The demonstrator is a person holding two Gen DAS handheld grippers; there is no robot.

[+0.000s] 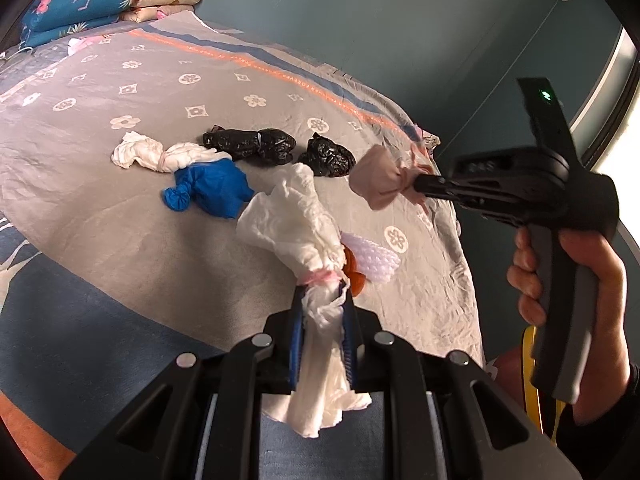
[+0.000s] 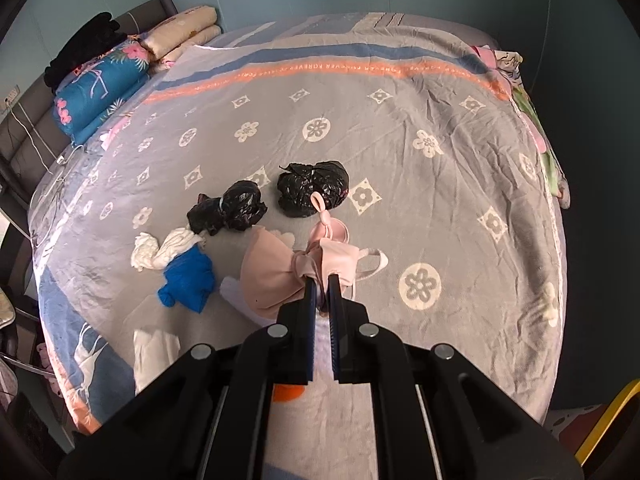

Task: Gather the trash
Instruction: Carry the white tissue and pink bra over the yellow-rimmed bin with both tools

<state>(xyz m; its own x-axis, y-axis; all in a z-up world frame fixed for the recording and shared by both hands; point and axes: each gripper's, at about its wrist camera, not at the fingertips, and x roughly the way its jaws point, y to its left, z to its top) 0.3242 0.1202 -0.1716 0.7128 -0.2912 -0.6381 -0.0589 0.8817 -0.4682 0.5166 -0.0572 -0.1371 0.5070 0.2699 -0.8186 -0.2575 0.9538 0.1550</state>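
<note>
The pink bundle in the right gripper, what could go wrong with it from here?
The right gripper pinches the pink bundle only by its knotted end, so it might slip and drop back onto the bedspread. The left gripper likewise holds the white paper bundle by its tied neck; thin paper could tear there.

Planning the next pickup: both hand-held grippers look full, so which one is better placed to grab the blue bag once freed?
Left, probably. The left hand-held gripper, shut on a white bag, hangs nearer the blue bag. The right hand-held gripper holds a pink bag farther toward the bed's edge.
</note>
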